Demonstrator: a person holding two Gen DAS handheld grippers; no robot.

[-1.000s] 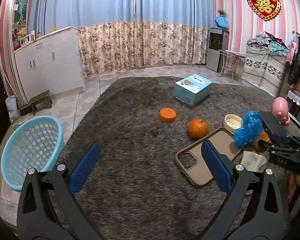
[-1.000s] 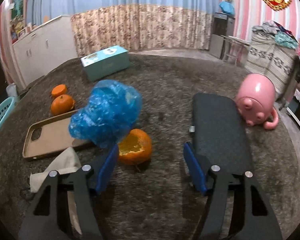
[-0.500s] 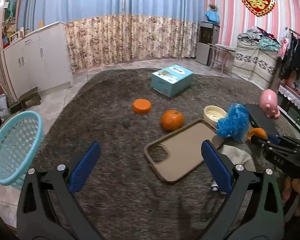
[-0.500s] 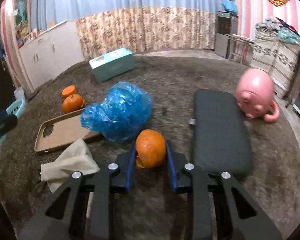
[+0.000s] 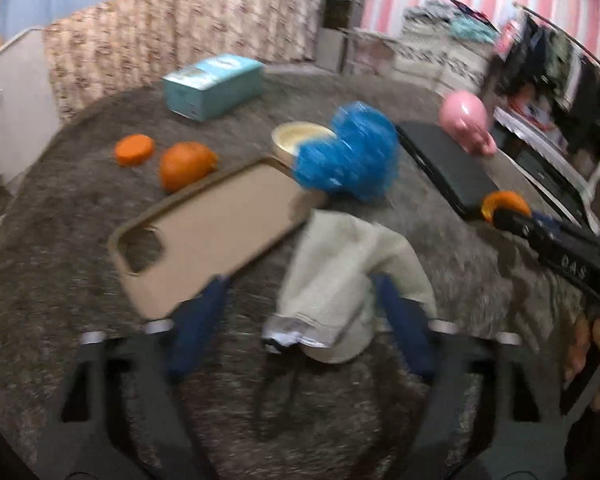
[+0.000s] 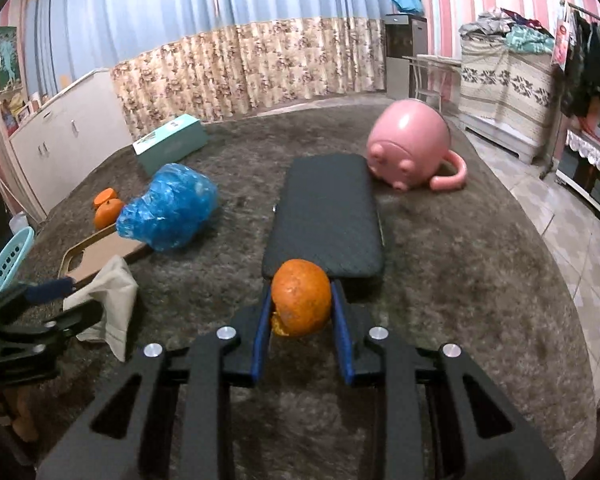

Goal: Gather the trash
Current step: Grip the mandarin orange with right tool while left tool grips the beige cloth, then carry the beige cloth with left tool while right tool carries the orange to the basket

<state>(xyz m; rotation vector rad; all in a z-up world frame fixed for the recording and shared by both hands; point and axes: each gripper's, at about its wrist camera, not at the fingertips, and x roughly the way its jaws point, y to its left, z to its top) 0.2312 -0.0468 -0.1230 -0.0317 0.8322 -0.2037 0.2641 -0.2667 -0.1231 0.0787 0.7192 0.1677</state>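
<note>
My right gripper (image 6: 300, 312) is shut on a hollow orange peel (image 6: 301, 297) and holds it just above the grey carpet; the peel also shows in the left wrist view (image 5: 505, 203). My left gripper (image 5: 300, 312) is open, its blue fingers on either side of a crumpled beige tissue (image 5: 352, 272) lying on the carpet. The tissue also shows in the right wrist view (image 6: 108, 304). A crumpled blue plastic bag (image 5: 348, 152) lies just beyond the tissue and also appears in the right wrist view (image 6: 168, 210). A light blue basket (image 6: 6, 260) stands at the carpet's left edge.
A tan phone case (image 5: 208, 228) lies left of the tissue. A whole orange (image 5: 186, 164), an orange lid (image 5: 134, 149), a cream bowl (image 5: 300, 138), a teal box (image 5: 214, 86), a black pad (image 6: 326, 216) and a pink pig mug (image 6: 410, 146) sit on the carpet.
My right gripper closed on the orange peel and lifted it slightly. My left gripper swept right and down, narrowing around the beige tissue.
</note>
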